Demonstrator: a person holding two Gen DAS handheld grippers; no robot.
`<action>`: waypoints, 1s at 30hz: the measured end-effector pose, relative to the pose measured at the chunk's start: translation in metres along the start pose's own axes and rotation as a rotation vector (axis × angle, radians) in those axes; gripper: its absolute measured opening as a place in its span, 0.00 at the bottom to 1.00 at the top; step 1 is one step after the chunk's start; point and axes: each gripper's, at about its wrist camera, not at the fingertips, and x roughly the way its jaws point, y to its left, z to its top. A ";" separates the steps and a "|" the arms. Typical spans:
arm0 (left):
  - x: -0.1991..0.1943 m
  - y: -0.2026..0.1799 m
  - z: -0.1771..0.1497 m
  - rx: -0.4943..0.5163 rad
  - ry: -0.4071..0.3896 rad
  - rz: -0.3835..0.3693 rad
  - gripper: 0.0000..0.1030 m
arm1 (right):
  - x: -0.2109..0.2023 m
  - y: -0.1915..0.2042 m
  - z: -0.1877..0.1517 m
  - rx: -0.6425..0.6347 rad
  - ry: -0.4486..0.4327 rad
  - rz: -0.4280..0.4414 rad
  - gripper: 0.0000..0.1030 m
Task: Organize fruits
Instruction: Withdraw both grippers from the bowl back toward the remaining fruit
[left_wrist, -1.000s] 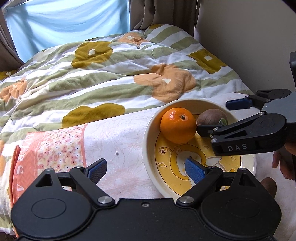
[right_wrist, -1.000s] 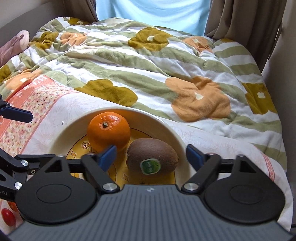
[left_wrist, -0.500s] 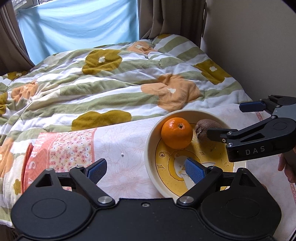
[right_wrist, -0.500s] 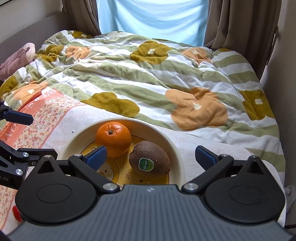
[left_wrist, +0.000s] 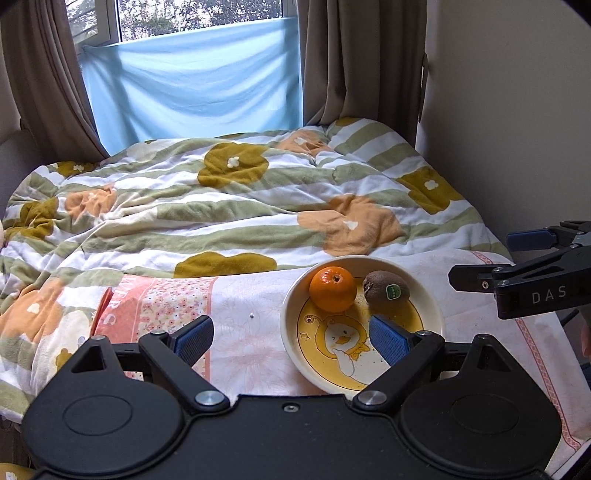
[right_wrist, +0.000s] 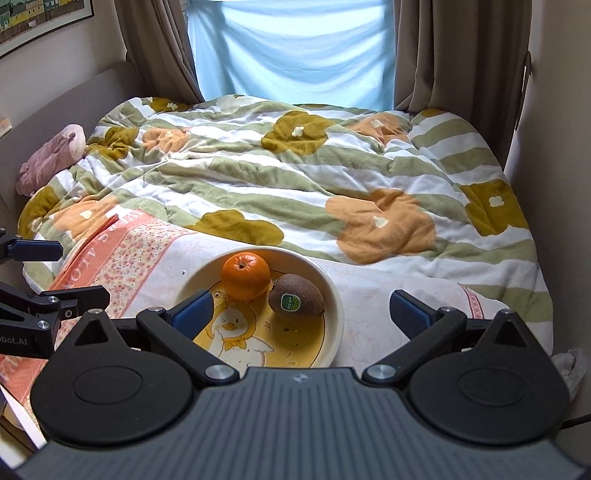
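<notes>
Both claws spread wide and empty, right claw (left_wrist: 480, 254) marked "DAS", green-stickered kiwi (right_wrist: 296, 301) in bowl (right_wrist: 334, 295)

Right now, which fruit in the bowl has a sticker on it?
The brown kiwi, lying beside the orange in the bowl. It wears a small green sticker; the orange has none.

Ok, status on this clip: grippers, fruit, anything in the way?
Left gripper open, empty. Right gripper open, empty. Orange and kiwi in bowl on bed. Nothing in the way.
</notes>
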 end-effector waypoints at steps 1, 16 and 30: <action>-0.008 -0.002 -0.003 -0.010 -0.007 0.007 0.91 | -0.008 -0.001 -0.003 0.003 -0.002 0.006 1.00; -0.079 -0.031 -0.053 -0.131 -0.022 0.050 0.91 | -0.097 -0.002 -0.067 0.013 -0.015 0.062 1.00; -0.063 -0.040 -0.100 -0.091 0.083 -0.034 0.91 | -0.107 0.026 -0.142 0.101 0.029 0.033 1.00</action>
